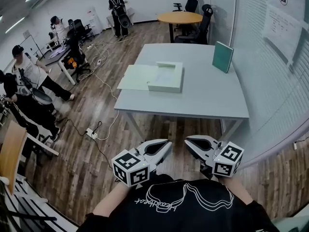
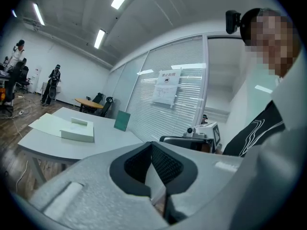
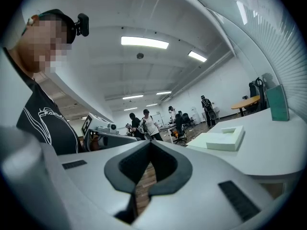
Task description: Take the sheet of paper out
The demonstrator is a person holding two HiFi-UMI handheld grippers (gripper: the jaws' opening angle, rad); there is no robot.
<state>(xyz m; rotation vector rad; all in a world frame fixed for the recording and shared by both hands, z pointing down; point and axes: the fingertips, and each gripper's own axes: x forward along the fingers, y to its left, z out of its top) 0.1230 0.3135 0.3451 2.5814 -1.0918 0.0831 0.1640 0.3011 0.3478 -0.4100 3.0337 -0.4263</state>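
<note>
On the grey table [image 1: 207,98] lies a pale green file box [image 1: 166,77] with its flap [image 1: 135,76] spread flat to the left; white paper [image 1: 165,73] shows on top of it. Both grippers hang low in front of the person's chest, well short of the table. In the head view my left gripper [image 1: 169,142] and right gripper [image 1: 187,140] point their tips toward each other, both shut and empty. The left gripper view shows the box [image 2: 76,131] far off beyond the shut left gripper [image 2: 152,145]. The right gripper view shows the box [image 3: 223,139] beyond the shut right gripper [image 3: 151,145].
A teal book [image 1: 222,56] stands upright at the table's far right. A round wooden table [image 1: 179,17] and office chairs stand behind. People work at desks on the left. Cables and a power strip [image 1: 90,132] lie on the wooden floor. A glass wall with blinds runs along the right.
</note>
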